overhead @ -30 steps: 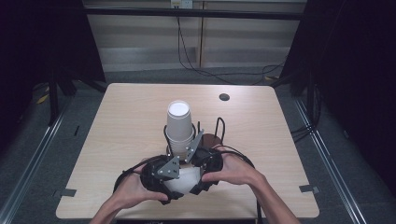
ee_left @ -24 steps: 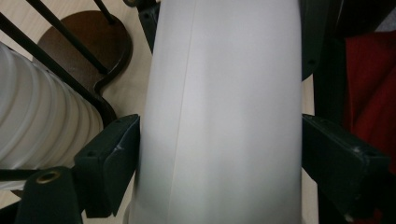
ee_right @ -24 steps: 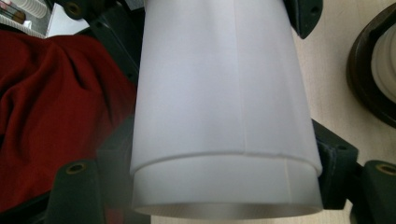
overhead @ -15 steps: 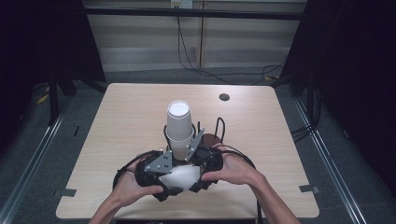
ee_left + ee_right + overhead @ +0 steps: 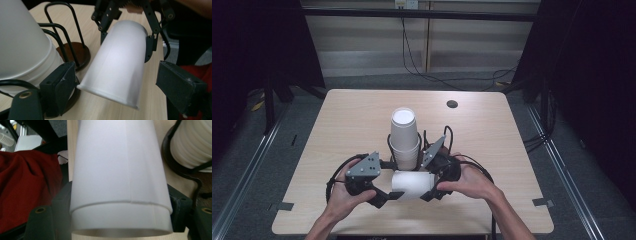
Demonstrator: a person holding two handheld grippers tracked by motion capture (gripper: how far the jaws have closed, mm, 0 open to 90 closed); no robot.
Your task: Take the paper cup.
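One white paper cup is lying on its side in the air between my two claws, just above the near part of the table. My right claw is squeezing it tight, with one black jaw on each side of the cup near its closed end. My left claw is sitting by the cup's open rim, and its jaws have just been opening a little; the cup is lying between them, but the pads are not pressing on it. Just behind the cup, a tall stack of white cups is standing upside down in a black wire holder. Farther back, a small dark round spot is showing on the wooden table top.
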